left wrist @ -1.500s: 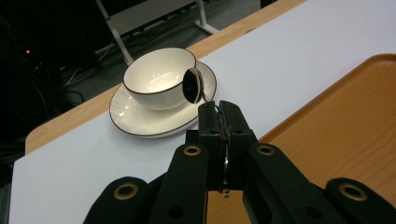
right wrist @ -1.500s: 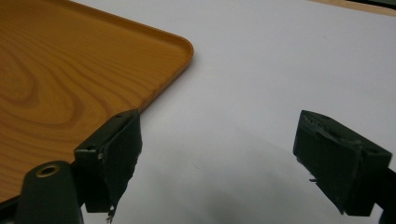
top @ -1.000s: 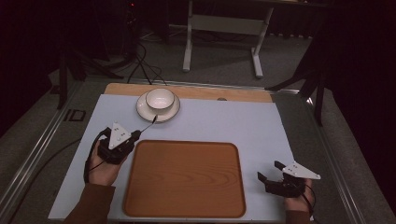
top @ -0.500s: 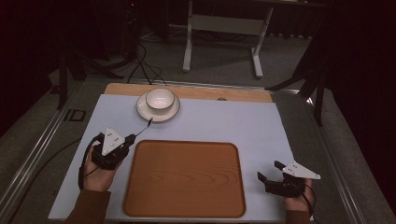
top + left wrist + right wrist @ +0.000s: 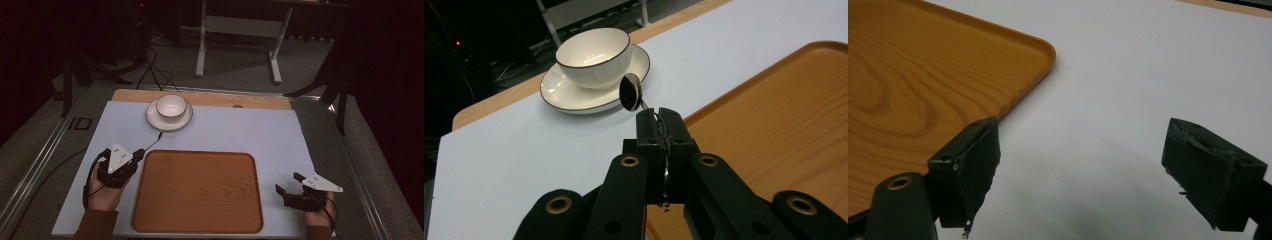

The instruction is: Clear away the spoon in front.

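Observation:
A white bowl (image 5: 171,106) (image 5: 591,57) stands on a white saucer (image 5: 151,119) (image 5: 558,93) at the far side of the table. My left gripper (image 5: 137,154) (image 5: 659,117) is left of the wooden tray (image 5: 197,190) (image 5: 784,125), shut on the handle of a dark metal spoon (image 5: 153,141) (image 5: 630,91). The spoon's bowl points toward the saucer and hangs just short of its rim. My right gripper (image 5: 288,183) (image 5: 1083,165) rests open on the table right of the tray (image 5: 908,75), with nothing between its fingers.
A pale blue mat (image 5: 240,130) covers the table, with a wooden strip (image 5: 250,101) along its far edge. Beyond the table are a dark floor, cables (image 5: 150,65) and a white stand (image 5: 240,25).
My left gripper has drifted slightly toward the near edge with the spoon in it. The right gripper has not moved.

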Demonstrator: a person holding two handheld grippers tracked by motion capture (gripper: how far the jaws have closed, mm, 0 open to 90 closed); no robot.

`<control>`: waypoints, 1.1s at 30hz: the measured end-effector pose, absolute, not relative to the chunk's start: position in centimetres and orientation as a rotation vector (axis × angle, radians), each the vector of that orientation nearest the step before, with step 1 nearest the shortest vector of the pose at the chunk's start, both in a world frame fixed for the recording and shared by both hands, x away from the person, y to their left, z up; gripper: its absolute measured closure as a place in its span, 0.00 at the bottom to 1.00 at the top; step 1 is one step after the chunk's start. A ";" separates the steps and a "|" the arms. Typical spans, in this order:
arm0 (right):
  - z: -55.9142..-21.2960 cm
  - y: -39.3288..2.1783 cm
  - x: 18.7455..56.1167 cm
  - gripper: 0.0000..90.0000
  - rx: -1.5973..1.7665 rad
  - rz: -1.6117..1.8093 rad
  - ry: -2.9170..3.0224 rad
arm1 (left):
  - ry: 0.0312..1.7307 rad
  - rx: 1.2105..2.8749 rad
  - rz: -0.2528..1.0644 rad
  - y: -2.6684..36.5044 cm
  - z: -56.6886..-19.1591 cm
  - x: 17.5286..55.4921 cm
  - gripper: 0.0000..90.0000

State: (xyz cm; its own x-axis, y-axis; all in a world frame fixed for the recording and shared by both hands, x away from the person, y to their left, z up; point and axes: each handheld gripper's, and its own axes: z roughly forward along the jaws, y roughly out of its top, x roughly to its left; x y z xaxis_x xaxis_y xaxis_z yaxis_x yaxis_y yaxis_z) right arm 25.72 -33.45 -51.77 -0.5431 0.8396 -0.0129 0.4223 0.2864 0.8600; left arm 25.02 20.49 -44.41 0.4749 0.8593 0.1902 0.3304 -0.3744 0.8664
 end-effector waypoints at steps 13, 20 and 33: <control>-51.8 -33.4 25.7 0.17 1.128 1.181 2.092 | 1.006 1.940 0.827 20.6 -45.5 24.1 0.99; -51.8 -33.5 25.7 0.17 1.129 1.179 2.095 | 1.015 1.945 0.806 20.7 -46.0 23.7 0.99; -51.8 -33.5 25.8 0.17 1.131 1.181 2.094 | 1.045 1.957 0.789 21.1 -47.0 22.3 0.99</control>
